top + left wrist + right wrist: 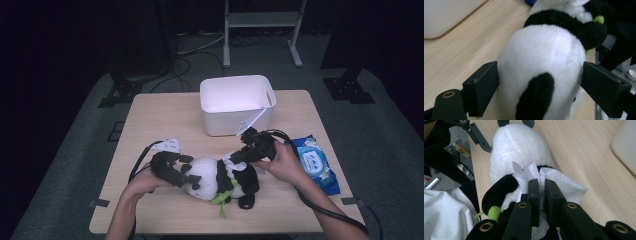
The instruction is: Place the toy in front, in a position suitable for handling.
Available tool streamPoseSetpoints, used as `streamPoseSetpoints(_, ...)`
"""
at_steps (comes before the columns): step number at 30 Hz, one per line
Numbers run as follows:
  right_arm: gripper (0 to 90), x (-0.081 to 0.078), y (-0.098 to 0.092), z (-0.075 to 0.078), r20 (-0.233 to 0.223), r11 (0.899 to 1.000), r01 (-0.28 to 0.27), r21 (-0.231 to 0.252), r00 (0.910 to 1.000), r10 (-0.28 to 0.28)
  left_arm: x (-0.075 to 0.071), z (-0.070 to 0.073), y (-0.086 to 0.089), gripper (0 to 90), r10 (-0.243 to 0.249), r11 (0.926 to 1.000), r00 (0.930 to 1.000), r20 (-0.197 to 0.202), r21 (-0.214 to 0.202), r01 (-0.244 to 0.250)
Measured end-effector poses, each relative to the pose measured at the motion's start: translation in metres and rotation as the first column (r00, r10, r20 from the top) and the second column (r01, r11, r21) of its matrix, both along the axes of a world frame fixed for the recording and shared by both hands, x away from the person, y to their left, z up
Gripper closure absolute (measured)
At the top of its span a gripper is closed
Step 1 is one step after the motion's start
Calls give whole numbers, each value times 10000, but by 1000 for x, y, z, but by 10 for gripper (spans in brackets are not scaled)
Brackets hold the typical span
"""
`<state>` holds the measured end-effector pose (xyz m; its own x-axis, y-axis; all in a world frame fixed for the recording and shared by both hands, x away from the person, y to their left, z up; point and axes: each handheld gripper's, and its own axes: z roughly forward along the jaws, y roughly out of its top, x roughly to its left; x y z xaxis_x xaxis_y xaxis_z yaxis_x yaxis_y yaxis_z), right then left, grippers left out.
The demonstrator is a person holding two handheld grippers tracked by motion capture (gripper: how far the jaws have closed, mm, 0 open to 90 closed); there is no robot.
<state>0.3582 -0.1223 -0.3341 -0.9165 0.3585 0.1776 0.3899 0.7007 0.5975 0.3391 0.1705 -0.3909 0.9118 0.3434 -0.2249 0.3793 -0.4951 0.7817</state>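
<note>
behind panda (215,177), white bin (237,104), wipes pack (315,162)

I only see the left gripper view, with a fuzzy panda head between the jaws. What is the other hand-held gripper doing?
Observer: The right hand-held gripper is shut on a white wipe, pressing it on the panda.
Operator: Where did the wipe come from?
Observer: I can't tell, but a blue wipes pack lies on the table beside that gripper.
Operator: Is anything in the white tub?
Observer: From above, the tub looks empty.
</note>
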Motion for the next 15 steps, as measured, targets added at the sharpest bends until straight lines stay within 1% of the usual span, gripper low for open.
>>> streamPoseSetpoints(4, 826, -6, 0, -1, -52, 9999, -58, 136, 10000, 59, -2, 4, -2, 142, -52, 9999, 10000, 28, -151, 53)
streamPoseSetpoints(9, 827, -14, -2, -2, -3, 9993, -283, 232, 9996, 283, -4, 8, -3, 147, -134, 9993, 9999, 93, -336, 137)
streamPoseSetpoints(11, 826, -17, -1, -2, -78, 9991, -316, 276, 9995, 318, -4, 10, -3, 147, -161, 9991, 9998, 135, -379, 166)
streamPoseSetpoints(12, 826, -19, -1, -2, -36, 9990, -374, 256, 9993, 375, -5, 11, -3, 147, -150, 9990, 9998, 144, -409, 156)
streamPoseSetpoints(15, 826, -25, 0, -2, -104, 9984, -518, 244, 9986, 520, -5, 13, -2, 150, -154, 9984, 9997, 183, -535, 164)
